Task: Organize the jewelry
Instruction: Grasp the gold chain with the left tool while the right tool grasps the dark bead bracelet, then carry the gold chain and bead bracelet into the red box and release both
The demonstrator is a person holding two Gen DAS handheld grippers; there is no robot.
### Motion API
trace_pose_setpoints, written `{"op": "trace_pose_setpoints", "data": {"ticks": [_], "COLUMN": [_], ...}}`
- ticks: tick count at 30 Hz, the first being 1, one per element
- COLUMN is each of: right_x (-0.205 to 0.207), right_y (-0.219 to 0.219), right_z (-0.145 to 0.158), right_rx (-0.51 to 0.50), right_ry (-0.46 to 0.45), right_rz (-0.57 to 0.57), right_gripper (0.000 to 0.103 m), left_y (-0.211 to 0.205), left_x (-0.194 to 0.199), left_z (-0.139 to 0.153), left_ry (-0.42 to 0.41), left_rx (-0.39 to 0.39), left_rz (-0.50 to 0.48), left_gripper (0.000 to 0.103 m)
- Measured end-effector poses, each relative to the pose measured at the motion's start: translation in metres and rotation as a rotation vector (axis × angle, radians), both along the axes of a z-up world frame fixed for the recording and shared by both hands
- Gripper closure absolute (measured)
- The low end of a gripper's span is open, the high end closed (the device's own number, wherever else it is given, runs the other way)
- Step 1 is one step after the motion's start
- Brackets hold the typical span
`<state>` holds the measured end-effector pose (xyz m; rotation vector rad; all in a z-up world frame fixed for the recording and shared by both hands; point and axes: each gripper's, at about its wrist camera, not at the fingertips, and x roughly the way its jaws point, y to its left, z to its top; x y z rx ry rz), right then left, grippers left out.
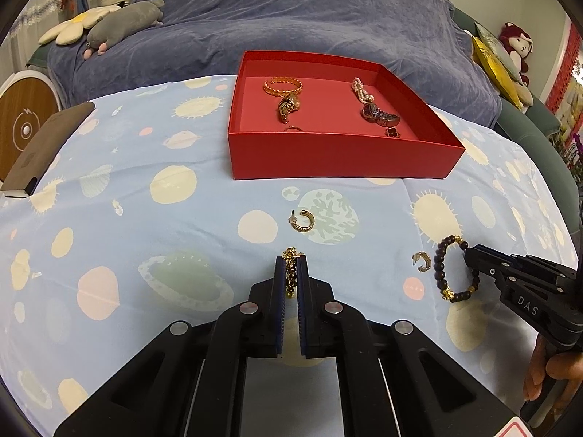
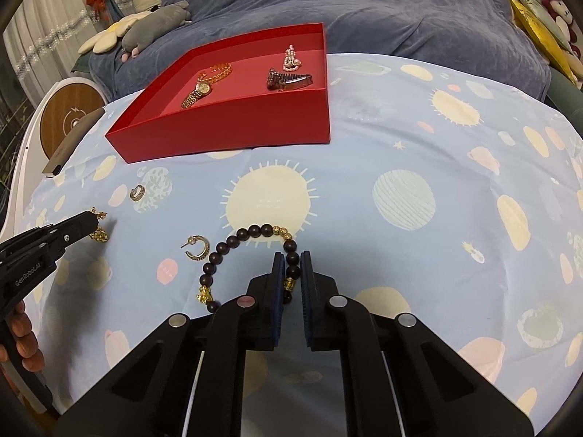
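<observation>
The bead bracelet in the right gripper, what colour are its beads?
Dark brown beads with a few gold ones on the bead bracelet, clearest in the right wrist view.

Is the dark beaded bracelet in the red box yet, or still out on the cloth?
Out. The beaded bracelet lies on the cloth, short of the red box; the right hand-held gripper is shut on its beads.

Planet-print cloth [image 2: 400,153]: red box [image 2: 233,127], 2 hoop earrings [image 1: 301,220], bead bracelet [image 2: 233,258], maybe phone [image 1: 43,149]
</observation>
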<state>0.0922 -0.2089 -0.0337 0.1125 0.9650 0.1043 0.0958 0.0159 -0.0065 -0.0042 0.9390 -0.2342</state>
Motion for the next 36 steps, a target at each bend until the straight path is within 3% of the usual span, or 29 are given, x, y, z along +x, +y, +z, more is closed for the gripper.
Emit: {"op": "trace_pose_setpoints", "data": {"ticks": [16, 36], "right_x": [-0.008, -0.010], "right_y": [-0.001, -0.010], "right_z": [0.031, 0.074], "right_rx": [0.043, 0.084], "right_ry": [-0.067, -0.163], "right_rz": [0.015, -0.001], "right_gripper": [0.096, 0.096], "left_y": [-0.012, -0.032], "left_x": [0.005, 0.015], "left_z": [0.007, 0.038], "left_ry": [-0.004, -0.068], "left_rx": [-0.012, -0.059], "left_rz": [-0.002, -0.010], "left_gripper": [0.099, 0.099]}}
